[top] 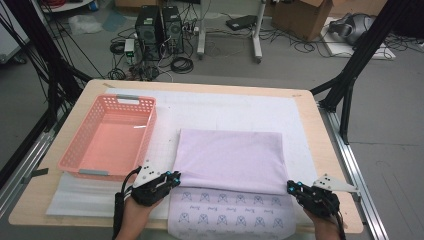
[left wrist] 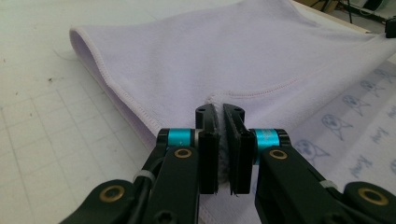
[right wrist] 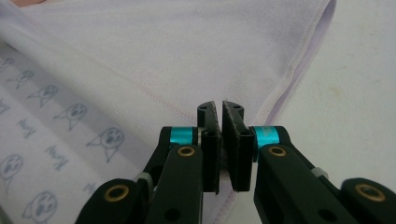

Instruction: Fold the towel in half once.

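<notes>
Cloth: a pale lilac rectangular fabric towel (top: 230,160), folded over on itself, lies in the middle of the table with its near edge drawn back over a lower layer printed with small cat faces (top: 232,212).
Left gripper: the black two-jaw gripper (top: 175,176) in the person's left hand is clenched on the near left corner of the lilac cloth; in the left gripper view (left wrist: 220,112) a thin fold of fabric sits pinched between the two pads.
Right gripper: the black two-jaw gripper (top: 291,187) in the right hand is clamped on the near right corner of the same cloth; in the right gripper view (right wrist: 219,108) the hemmed corner runs down into the narrow gap between the pads.
Cloth edge: the held edge stretches straight between the two grippers, with the stitched hem (left wrist: 261,91) visible just beyond the left jaws.
Printed layer: the cat-patterned side lies flat nearest the person, reaching the table's front edge.
Mat: a white gridded sheet (top: 240,107) lies under the cloth and covers most of the tabletop.
Basket: a salmon-pink perforated plastic basket (top: 146,131) stands on the mat just left of the cloth, apart from it.
Table: a light wooden tabletop (top: 320,145) shows around the mat's edges.
Floor: black computer towers (top: 159,30) and a cardboard box (top: 300,17) stand beyond the table.
</notes>
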Motion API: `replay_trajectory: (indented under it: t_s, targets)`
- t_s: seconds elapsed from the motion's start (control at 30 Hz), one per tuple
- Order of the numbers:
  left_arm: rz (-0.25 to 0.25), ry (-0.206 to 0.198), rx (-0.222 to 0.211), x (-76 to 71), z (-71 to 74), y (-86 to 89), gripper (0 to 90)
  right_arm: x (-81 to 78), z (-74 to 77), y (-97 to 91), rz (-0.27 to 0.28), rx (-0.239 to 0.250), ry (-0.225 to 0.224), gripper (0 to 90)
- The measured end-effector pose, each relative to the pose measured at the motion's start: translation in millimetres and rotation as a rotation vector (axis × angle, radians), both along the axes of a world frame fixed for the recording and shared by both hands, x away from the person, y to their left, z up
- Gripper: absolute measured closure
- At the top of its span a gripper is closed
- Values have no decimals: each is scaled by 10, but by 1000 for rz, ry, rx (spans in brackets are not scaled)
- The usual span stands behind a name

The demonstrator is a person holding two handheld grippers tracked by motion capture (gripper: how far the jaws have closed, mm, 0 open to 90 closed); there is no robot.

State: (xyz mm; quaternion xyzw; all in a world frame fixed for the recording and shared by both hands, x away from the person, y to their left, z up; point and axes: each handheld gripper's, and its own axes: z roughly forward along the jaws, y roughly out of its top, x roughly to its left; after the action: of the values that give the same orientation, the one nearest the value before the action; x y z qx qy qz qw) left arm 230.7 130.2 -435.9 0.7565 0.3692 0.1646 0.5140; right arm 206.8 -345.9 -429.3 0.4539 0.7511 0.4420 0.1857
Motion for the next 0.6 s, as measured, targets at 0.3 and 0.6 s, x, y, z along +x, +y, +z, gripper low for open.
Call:
replay_trajectory:
  t_s: [0.3, 0.6]
  targets:
    - [-1, -8, -3, -345, -61, 54, 843, -313, 15, 61, -4, -15, -13, 851]
    - [-2, -7, -19, -588, -49, 102, 842, -591, 22, 86, -4, -6, -15, 851]
